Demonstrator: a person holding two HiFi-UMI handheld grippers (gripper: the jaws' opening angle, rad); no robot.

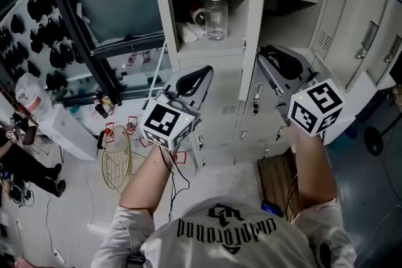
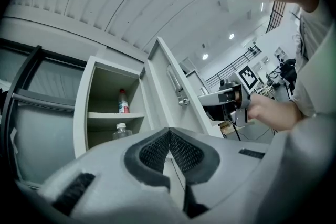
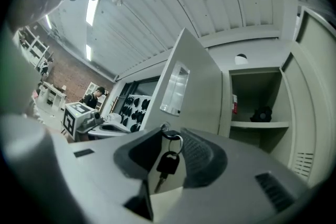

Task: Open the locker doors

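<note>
Door (image 2: 160, 81) stands swung out from the locker (image 1: 217, 103), its edge toward me, between two open compartments. Both tongs are on it.

My left gripper (image 2: 169, 134) has its pads drawn together on the door's thin free edge, which runs down from above straight into the jaws. My right gripper (image 3: 170, 135) comes at the door from the other side, at the lock (image 3: 163, 127). Its jaws are closed on the edge there, and the key (image 3: 168, 164) dangles on its ring between them. Just above the lock I see a clear label holder (image 3: 174, 88) on the door's outer face.

In the head view the two grippers angle in toward each other, with their tips near but apart.

Left of the door, the left compartment (image 2: 102, 86) holds a red-capped bottle (image 2: 123, 102) on its upper shelf and a clear bottle (image 2: 121, 131) on the one below. Right of the door, the right compartment (image 3: 257, 86) has a dark lump (image 3: 261, 113) on its shelf; I cannot tell what it is. A panel (image 3: 304, 165) with vent slots stands just beside that compartment, on its far side from the door.
</note>
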